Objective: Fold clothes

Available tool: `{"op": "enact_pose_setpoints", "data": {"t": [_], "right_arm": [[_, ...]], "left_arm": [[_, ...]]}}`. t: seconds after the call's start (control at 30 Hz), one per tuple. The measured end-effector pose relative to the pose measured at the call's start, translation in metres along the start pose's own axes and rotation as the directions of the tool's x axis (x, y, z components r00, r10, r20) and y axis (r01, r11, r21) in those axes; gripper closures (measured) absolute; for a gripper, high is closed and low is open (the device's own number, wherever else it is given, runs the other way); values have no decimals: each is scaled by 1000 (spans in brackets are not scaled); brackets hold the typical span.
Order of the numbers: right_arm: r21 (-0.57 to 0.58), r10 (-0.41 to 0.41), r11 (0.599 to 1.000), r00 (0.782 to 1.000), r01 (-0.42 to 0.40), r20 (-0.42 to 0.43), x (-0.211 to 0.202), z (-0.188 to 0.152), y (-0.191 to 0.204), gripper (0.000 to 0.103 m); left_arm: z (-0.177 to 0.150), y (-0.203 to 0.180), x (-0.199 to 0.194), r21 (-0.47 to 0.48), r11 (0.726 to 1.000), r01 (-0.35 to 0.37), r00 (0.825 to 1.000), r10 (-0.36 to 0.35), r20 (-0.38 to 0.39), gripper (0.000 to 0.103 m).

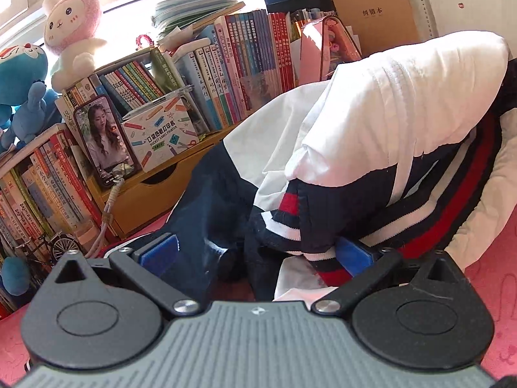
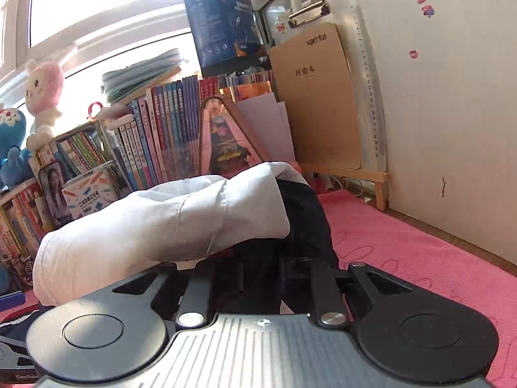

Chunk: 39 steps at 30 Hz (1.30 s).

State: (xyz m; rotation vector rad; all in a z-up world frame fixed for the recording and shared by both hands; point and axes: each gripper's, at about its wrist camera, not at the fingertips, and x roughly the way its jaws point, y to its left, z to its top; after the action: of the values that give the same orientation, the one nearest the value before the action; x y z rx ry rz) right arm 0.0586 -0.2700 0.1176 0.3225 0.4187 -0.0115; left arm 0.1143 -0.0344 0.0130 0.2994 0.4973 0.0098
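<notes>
A navy, white and red jacket (image 1: 387,113) lies bunched on the pink mat (image 1: 494,291). In the left wrist view it fills the middle, its striped cuff hanging down in front. My left gripper (image 1: 257,253) stands open and wide, with the blue pads (image 1: 158,252) on either side of the dark cloth and the cuff; they do not press on it. In the right wrist view the jacket (image 2: 161,223) shows a puffed white sleeve over dark cloth. My right gripper (image 2: 261,274) has its fingers drawn close together on a fold of that dark cloth.
Rows of books (image 1: 226,74) on a wooden shelf stand behind the jacket, with plush toys (image 1: 71,32), a propped phone (image 1: 103,139) and a printer box (image 1: 158,135). A brown folder (image 2: 316,103) leans by the white wall (image 2: 452,113). Pink mat (image 2: 420,258) stretches right.
</notes>
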Motion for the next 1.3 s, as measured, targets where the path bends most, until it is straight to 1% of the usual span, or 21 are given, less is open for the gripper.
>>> {"op": "enact_pose_setpoints", "data": {"t": [0.07,0.13,0.2,0.27,0.33,0.4,0.47,0.53,0.6,0.63,0.67,0.7,0.77,0.8,0.87,0.93,0.97,1.03,1.13,1.2,1.3], "right_arm": [[32,8,999,1000,-8,-6,-15,3,-17,83],[35,-27,999,1000,27,-3,-26,2,-32,82],[40,-68,997,998,69,-8,-32,-1,-43,80],[52,-107,993,993,109,-46,-33,-11,-60,77],[-17,-164,986,982,163,-91,-28,-21,-59,62],[-126,-228,968,970,217,-87,-28,-33,-49,51],[-230,-246,946,968,229,-48,-37,-49,-29,47],[-272,-184,947,983,173,-16,-51,-58,-10,45],[-293,-89,952,996,88,10,-67,-65,6,35],[-289,14,957,1000,-10,12,-78,-69,15,31],[-281,124,952,992,-122,-13,-85,-72,23,29],[-267,236,931,969,-248,-76,-83,-73,33,23],[-244,344,893,923,-378,-174,-67,-82,56,20],[-229,391,870,893,-437,-221,-59,-86,67,20],[-219,390,865,879,-452,-276,-31,-91,89,20],[-146,378,887,871,-437,-313,-1,-90,98,22],[-97,376,901,873,-423,-309,9,-86,96,23],[22,396,914,881,-405,-260,18,-69,88,25],[174,471,876,875,-449,-112,16,-44,61,24],[190,434,889,899,-417,-56,15,-29,46,19],[159,341,930,939,-331,-39,20,-17,30,19]], "left_arm": [[0,-8,-2,11,999,41,999,-41,13,0],[-2,-16,-6,24,996,85,996,-86,27,0],[-2,-21,-7,28,994,104,994,-106,41,0],[-1,-19,-9,6,998,67,996,-67,54,0],[3,-5,-11,-47,999,7,997,-4,71,0],[8,18,-12,-126,990,-62,995,71,68,0],[12,41,-14,-181,979,-98,992,111,61,0],[10,58,-19,-205,974,-100,992,114,62,0],[4,65,-24,-202,975,-93,992,107,59,0],[-1,67,-27,-197,976,-93,993,106,54,0],[-6,67,-28,-189,977,-95,993,105,43,0],[-11,66,-29,-180,979,-97,994,104,31,0],[-23,62,-32,-161,981,-104,994,107,7,0],[-28,60,-33,-154,982,-107,994,108,-2,0],[-36,58,-35,-144,983,-111,994,110,-20,0],[-44,56,-39,-138,985,-105,994,102,-31,0],[-46,56,-41,-134,986,-97,995,94,-31,0],[-47,53,-44,-120,990,-73,997,71,-16,0],[-42,44,-42,-97,995,-32,999,34,18,0],[-36,33,-34,-91,996,7,999,-4,34,0],[-27,15,-16,-81,994,79,997,-77,28,0]]}}
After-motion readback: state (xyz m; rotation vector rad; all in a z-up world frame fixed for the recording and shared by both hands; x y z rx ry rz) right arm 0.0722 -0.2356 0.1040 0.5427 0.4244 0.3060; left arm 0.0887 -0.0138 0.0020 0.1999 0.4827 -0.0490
